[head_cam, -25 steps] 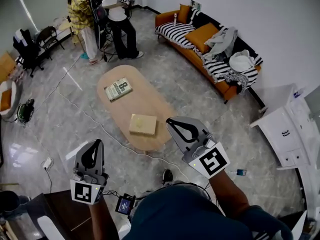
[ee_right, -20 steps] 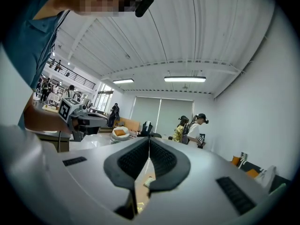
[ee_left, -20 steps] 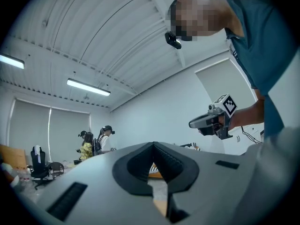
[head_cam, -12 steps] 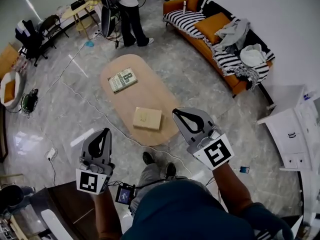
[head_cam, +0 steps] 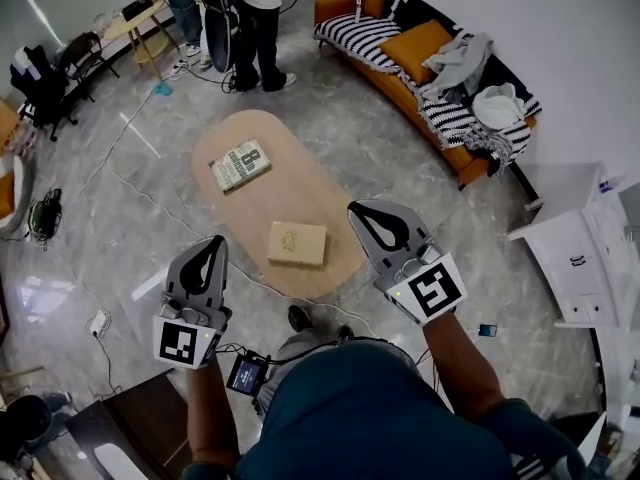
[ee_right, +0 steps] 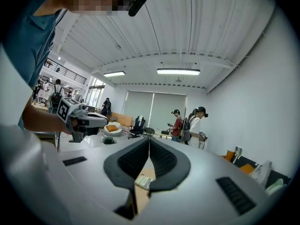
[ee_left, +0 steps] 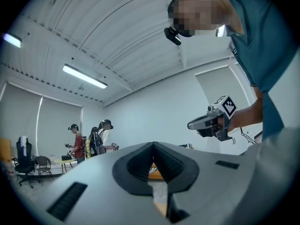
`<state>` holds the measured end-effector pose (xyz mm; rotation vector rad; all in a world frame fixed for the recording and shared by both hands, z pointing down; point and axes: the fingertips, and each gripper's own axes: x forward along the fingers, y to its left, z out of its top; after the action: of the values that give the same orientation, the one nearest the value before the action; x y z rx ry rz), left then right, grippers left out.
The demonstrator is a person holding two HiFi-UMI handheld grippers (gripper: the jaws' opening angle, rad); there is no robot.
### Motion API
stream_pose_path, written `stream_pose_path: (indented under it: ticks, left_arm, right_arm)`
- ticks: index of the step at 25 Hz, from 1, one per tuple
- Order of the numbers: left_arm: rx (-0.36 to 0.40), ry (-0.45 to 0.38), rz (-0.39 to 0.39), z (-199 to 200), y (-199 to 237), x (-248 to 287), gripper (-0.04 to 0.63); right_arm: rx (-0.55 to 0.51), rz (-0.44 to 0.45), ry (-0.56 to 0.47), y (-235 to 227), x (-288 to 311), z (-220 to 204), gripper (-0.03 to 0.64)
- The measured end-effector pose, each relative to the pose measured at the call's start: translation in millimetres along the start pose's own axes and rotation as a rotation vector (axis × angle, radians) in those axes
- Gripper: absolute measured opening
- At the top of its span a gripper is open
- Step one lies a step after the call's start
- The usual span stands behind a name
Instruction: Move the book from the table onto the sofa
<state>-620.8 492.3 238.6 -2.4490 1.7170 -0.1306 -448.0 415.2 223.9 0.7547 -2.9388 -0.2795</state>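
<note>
An oval wooden table (head_cam: 300,193) stands in the middle of the head view. On its far part lies a green-covered book (head_cam: 240,165) with a large white figure on it. A plain tan book (head_cam: 297,243) rests near the table's close end. The orange sofa (head_cam: 335,6) with striped throws stands at the upper right. My left gripper (head_cam: 213,243) is shut and empty, short of the table's near left edge. My right gripper (head_cam: 362,208), also shut and empty, hovers by the table's near right edge. Through the right gripper's (ee_right: 149,142) jaws a book (ee_right: 143,182) shows on the table.
Three people (head_cam: 255,18) stand beyond the table's far end beside a small desk. A white cabinet (head_cam: 580,258) is at the right. Cables (head_cam: 150,203) run over the grey floor at the left. Clothes and a white hat (head_cam: 497,108) lie on the sofa.
Both grippers have moved forward toward the table's near end, still shut. The table and books now sit closer in the head view.
</note>
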Motion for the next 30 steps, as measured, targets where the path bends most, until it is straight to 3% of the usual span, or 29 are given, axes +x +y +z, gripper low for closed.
stream_pose_path:
  ticks: [9,12,20,25,30]
  left_arm:
    - [-0.056,-0.035,-0.073,-29.6,43.1,26.7,0.005]
    - [-0.072,0.038,-0.080,-58.3,49.1,31.5,0.005]
    - [-0.131,0.087,-0.080,-107.6,67.1,60.9,0.005]
    - [-0.147,0.177,-0.107,-160.2,70.6,82.3,0.006]
    - [-0.185,0.249,-0.131,-216.6,64.8,108.7,0.006]
  right_arm:
    - [0.010,-0.045,0.037,2.5,49.3,-27.1,0.015]
    - [0.025,-0.044,0.054,0.3,61.2,-43.5,0.015]
    - [0.084,-0.019,0.121,-9.5,98.3,-106.9,0.015]
    - [0.140,-0.017,0.153,-22.1,119.7,-152.6,0.017]
    - [0.197,-0.011,0.213,-31.2,137.4,-211.5,0.071]
